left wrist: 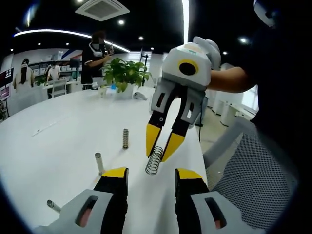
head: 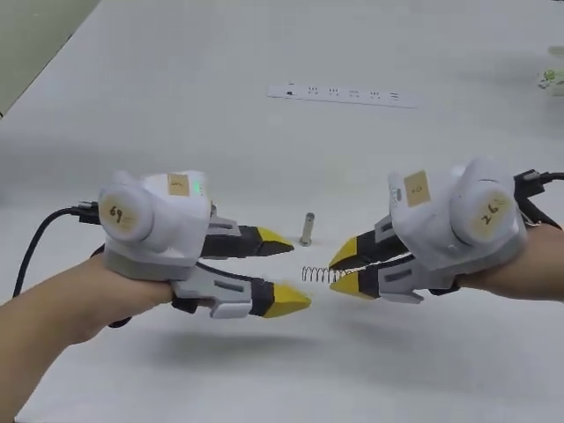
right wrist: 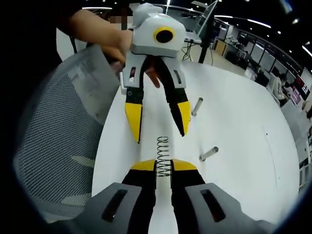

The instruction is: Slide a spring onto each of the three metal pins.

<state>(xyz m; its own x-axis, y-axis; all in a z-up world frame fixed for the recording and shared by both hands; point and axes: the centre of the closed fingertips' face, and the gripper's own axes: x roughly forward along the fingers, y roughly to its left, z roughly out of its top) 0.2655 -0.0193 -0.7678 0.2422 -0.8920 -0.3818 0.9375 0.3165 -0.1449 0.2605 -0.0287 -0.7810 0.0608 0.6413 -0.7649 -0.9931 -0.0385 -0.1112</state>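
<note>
We find the right tongs, white-bodied with yellow-tipped black jaws, set narrow and clamped on one end of a thin coiled steel spring. The spring is held level, clear of the white tabletop, with its free end pointing at the left tongs. The left tongs stand wide apart and hold nothing. The spring's free end lies just before their gap and touches neither jaw.

In the right gripper view the spring rises from between the right tongs toward the left tongs, whose yellow tips flare to either side. In the left gripper view the left tongs frame the spring, which hangs slanted from the right tongs.

Just beyond the two sets of tips, a short grey metal pin stands upright and bare on the tabletop. The left gripper view shows a bare upright pin and a second pin lying on its side. Farther off, a second spring stands on end; we cannot tell whether a pin sits inside it.

A white power strip lies well apart on the far side. A grey mesh chair back stands beside the tabletop edge. A leafy green plant sits at the far end; its pot cannot be made out.
</note>
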